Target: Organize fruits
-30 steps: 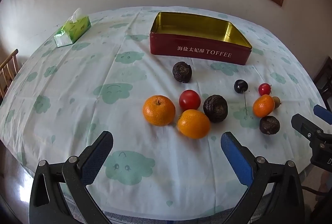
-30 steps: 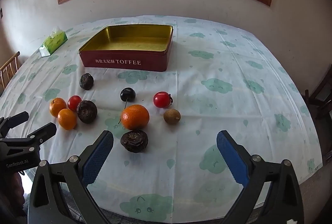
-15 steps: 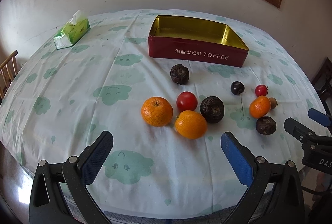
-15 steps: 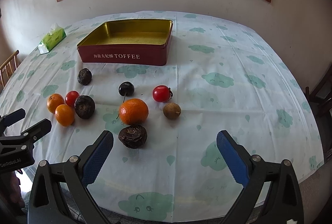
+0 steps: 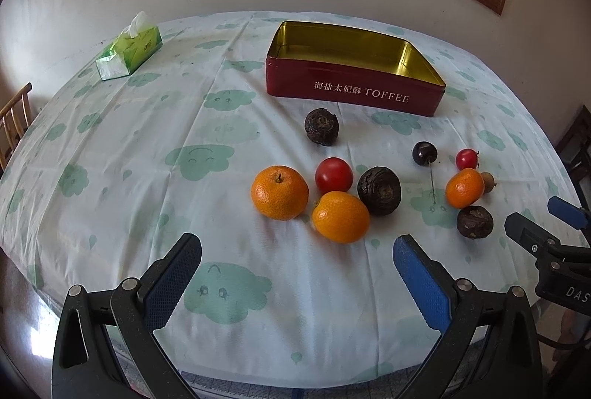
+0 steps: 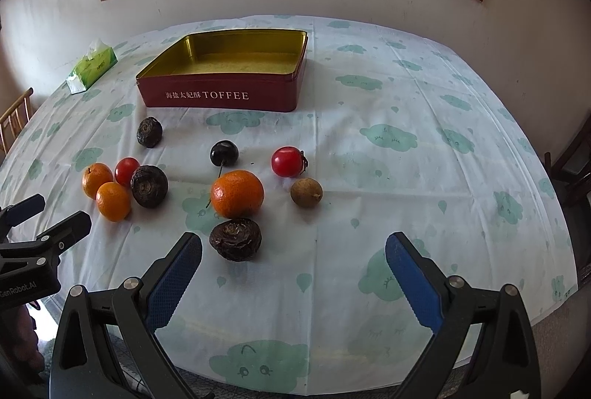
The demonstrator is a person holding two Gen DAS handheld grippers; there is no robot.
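Both jaws wide open, nothing held: lower left gripper (image 5: 295,262) squarely over nearest mandarin (image 5: 340,216), squeeze lightly, then drop into toffee tin (image 5: 354,96); right gripper (image 6: 293,264) idle.

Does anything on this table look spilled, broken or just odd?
Nothing looks spilled or broken. The red toffee tin with a gold inside sits empty while all the fruit lies loose on the cloud-print tablecloth; the dark wrinkled fruits look shrivelled.
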